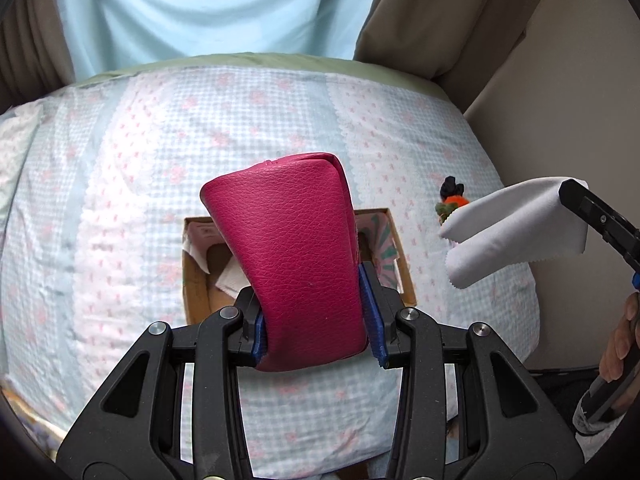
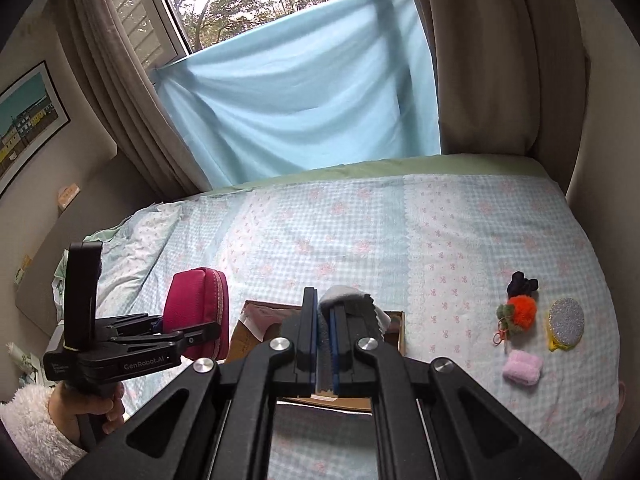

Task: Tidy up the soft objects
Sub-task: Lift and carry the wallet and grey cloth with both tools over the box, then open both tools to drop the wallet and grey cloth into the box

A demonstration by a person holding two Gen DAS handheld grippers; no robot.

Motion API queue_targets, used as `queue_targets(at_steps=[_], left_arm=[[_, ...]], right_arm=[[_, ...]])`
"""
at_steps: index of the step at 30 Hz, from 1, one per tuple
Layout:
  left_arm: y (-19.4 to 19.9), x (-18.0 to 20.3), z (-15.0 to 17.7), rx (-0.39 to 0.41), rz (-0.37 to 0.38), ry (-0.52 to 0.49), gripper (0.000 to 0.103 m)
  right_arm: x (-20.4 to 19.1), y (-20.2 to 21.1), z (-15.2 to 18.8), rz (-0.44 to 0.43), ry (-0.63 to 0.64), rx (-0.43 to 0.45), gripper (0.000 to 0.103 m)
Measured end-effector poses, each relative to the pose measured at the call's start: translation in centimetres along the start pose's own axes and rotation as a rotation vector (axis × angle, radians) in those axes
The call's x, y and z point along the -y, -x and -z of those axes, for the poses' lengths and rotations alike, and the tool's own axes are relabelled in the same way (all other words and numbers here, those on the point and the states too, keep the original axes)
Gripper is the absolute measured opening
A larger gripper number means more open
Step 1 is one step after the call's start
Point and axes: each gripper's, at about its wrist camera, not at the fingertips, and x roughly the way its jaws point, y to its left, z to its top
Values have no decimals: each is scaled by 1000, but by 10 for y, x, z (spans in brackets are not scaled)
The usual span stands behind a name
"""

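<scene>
My left gripper [image 1: 316, 308] is shut on a magenta leather pouch [image 1: 294, 256] and holds it above an open cardboard box [image 1: 196, 280] on the bed. The pouch [image 2: 198, 312] and left gripper [image 2: 160, 334] also show in the right wrist view, left of the box [image 2: 394, 334]. My right gripper [image 2: 325, 320] is shut on a folded grey cloth [image 2: 348, 296], held over the box. In the left wrist view the cloth [image 1: 516, 228] hangs at the right, above the bed.
On the bedspread [image 2: 360, 232] to the right lie a black and orange pom-pom toy [image 2: 518, 304], a glittery silver pad [image 2: 566, 322] and a pink fluffy roll [image 2: 522, 366]. A blue sheet [image 2: 300, 100] hangs over the window. Paper lines the box.
</scene>
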Motion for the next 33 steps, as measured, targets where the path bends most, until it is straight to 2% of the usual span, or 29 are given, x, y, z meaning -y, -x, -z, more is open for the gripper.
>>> queue_targets(at_steps=[8,22,23,24,25,26,27,28,29,30,33], left_arm=[[-45,-59,14,-135,-31,-59,35],[-150,-84,21,-302,-54,-62,36],[-158,-84,20,-312,-58,-70,39],[-166,-84,20,-322,-58,-78,47],[-172,-83,21,-329,-56,-88,72],[-179,-82,22,-335,-63,-101,88],[-184,-80,23,-343,-75,-115,103],[-188,-78,24,-346,-89,-130,103],[-190,-75,25,-352,-101,-147,103],[-192,-73,26,-350,-106,-161,103],[-197,-72,31,-372,-117,-178,103]], right_arm=[[-28,-63,17,14,-19,-98,5],[-19,-191,39,-35,-2,-339,5],[-16,-201,41,-33,-4,-364,5],[-12,-213,42,-32,-15,-392,5],[-7,-224,45,-19,-29,-425,5],[-3,-233,47,8,-39,-449,6],[2,-240,49,36,-43,-464,10],[7,-245,52,52,-44,-475,31],[11,-249,53,55,-49,-486,79],[16,-252,56,49,-59,-496,103],[23,-256,61,39,-70,-503,103]])
